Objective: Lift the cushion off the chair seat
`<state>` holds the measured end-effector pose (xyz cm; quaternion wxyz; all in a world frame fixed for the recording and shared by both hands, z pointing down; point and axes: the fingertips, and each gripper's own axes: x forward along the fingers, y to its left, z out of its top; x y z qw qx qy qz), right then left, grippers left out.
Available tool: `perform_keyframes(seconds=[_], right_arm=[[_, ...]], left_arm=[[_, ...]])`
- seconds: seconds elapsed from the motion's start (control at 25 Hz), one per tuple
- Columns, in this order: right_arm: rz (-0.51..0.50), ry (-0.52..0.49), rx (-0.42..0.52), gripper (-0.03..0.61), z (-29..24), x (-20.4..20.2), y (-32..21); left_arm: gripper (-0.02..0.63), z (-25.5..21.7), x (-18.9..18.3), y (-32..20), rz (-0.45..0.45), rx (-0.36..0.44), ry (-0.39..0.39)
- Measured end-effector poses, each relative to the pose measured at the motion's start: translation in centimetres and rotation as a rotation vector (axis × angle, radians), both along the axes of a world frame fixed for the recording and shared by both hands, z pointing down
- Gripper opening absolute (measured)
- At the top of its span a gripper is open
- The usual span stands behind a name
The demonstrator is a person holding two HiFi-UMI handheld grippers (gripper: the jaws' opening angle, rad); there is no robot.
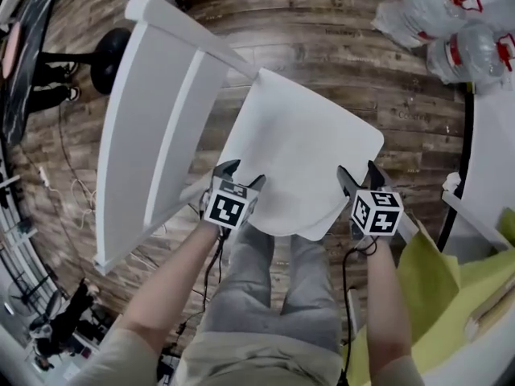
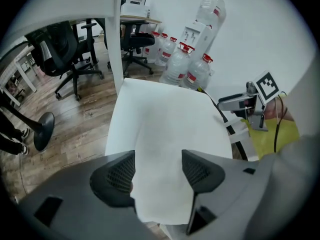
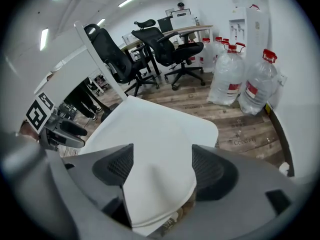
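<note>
Found flat white padded cushion (image 1: 306, 139) lying on white slat-backed chair (image 1: 153, 111) seat. Logged left claw (image 1: 241, 174) and right claw (image 1: 360, 170) open, astride its near edge. Should pinch both corners together, then raise evenly.

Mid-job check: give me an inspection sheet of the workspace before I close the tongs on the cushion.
Surface: white chair on a wood-look floor; its seat is covered.
Job's things: white cushion lies on the seat, not yet lifted.
Clutter: water bottles at far right; yellow cloth at near right.
Grippers: left tongs and right tongs are both open, each straddling the cushion's near edge.
Cables: loose cable on the floor left of the chair; leads hang from the tongs.
Surroundings: office chairs by a desk behind.
</note>
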<state>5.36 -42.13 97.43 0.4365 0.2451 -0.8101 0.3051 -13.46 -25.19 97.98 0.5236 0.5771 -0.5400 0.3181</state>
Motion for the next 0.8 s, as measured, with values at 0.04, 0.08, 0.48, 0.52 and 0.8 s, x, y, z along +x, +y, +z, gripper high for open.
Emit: perform_keyframes(seconds=[0.04, 0.08, 0.48, 0.52, 0.8], right_arm=[[0.001, 0.004, 0.003, 0.361, 0.6, 0.3, -0.1], [0.002, 0.012, 0.005, 0.367, 1.1, 0.6, -0.1], [0.023, 0.102, -0.024, 0.374, 4.7, 2.7, 0.6], [0.025, 0.110, -0.024, 0.374, 4.8, 2.7, 0.7], [0.042, 0.100, -0.031, 0.329, 4.9, 2.6, 0.8]], left_arm=[[0.285, 0.6, 0.3, 0.0, 0.001, -0.008, 0.000], [0.285, 1.2, 0.5, 0.0, 0.003, -0.019, 0.002], [0.296, 4.3, 0.9, 0.0, -0.014, -0.064, -0.088], [0.300, 4.3, 0.9, -0.1, -0.018, -0.066, -0.110], [0.350, 4.8, 0.2, 0.5, -0.119, -0.057, -0.114]])
